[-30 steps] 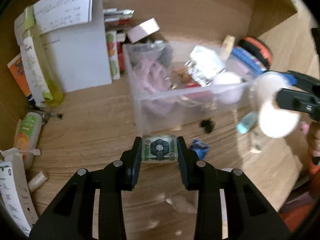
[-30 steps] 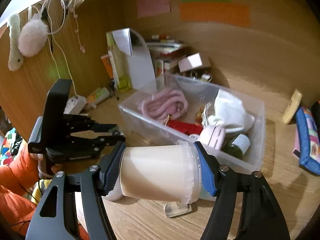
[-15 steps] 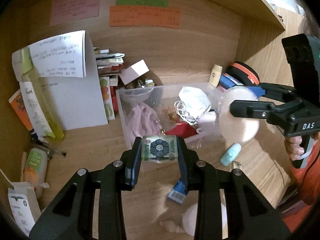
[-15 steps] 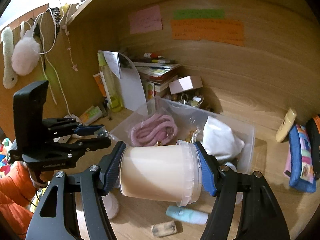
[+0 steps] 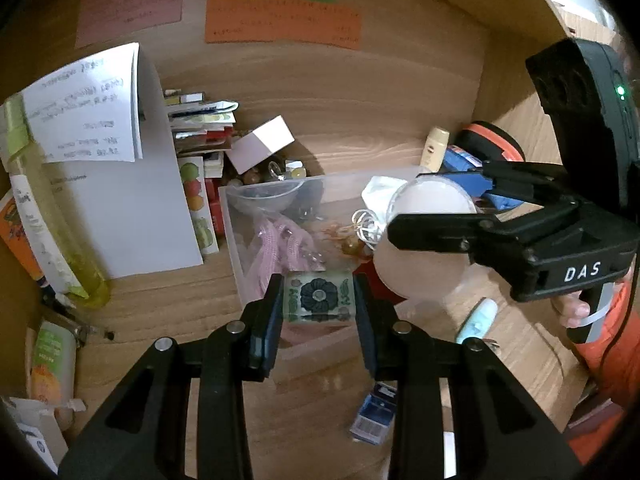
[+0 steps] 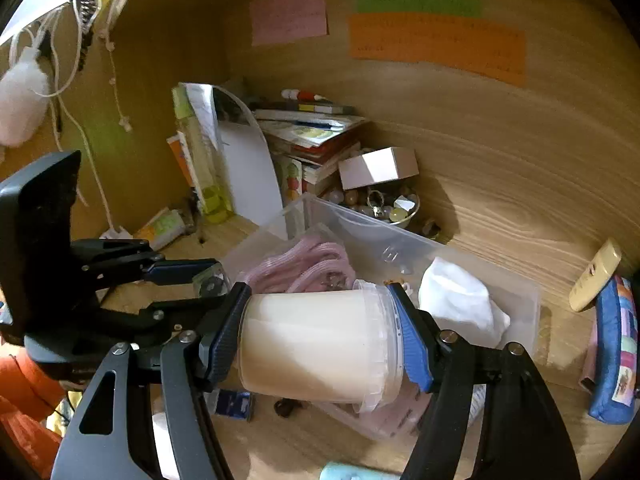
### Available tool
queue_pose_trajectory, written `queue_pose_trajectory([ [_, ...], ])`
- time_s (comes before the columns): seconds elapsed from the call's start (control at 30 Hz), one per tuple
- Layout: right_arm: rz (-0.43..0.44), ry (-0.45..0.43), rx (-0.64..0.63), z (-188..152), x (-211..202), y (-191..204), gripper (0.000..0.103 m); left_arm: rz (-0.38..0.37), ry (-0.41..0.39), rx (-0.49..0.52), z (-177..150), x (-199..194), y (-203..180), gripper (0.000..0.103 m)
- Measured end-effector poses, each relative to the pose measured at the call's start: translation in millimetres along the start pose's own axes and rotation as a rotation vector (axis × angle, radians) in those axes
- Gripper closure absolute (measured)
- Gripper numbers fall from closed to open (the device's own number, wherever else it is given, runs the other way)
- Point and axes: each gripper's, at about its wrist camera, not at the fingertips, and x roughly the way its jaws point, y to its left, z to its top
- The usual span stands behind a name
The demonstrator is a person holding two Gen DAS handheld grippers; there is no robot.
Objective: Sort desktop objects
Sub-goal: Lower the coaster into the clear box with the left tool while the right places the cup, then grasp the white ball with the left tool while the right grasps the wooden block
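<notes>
Left gripper (image 5: 319, 300) clamped a small flower-patterned block (image 5: 319, 298), while the right gripper (image 6: 320, 344) gripped a creamy tub (image 6: 316, 344) sideways, both above the clear bin (image 6: 516, 300).

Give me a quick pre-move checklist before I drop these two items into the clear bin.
1. Left gripper grip on the flower-patterned tape roll: ok, clamped squarely between both fingers.
2. Right gripper grip on the cream-filled lidded tub: ok, held sideways, base and lid against the pads.
3. Tub lid sealed: cannot tell.
4. Free space in the clear plastic bin: not ok on the left, where the pink cord bundle lies; the white cloth takes the right end.
5. Gripper clearance: not ok, the two sit close together over the bin's front edge.
6. Desk items near the bin: ok, the blue box lies clear.
</notes>
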Motion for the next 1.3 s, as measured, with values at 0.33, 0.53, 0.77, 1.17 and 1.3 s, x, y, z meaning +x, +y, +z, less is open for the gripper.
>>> queue_pose_trajectory([
  [0.33, -0.013, 0.092, 0.026, -10.1, 42.3, -10.7, 0.038, 0.014, 0.008, 0.02, -3.6, 11.5, 1.7, 0.07],
  [0.53, -0.038, 0.119, -0.023, -15.3, 51.0, -2.0, 0.038, 0.038, 0.002, 0.053, -5.8, 11.5, -2.9, 0.067],
  [0.77, -0.066, 0.133, -0.072, -15.4, 41.8, 7.0, 0.032, 0.036, 0.005, 0.049, -6.1, 7.9, -4.4, 0.06],
  [1.17, -0.145, 0.093, 0.022, -31.0, -13.5, -12.5, 0.02, 0.093, -0.042, 0.037, -6.5, -18.1, -12.5, 0.025],
  [1.3, -0.18, 0.058, 0.068, -41.1, -39.9, -22.3, 0.02, 0.111, -0.051, 0.015, -11.3, -32.3, -12.7, 0.015],
])
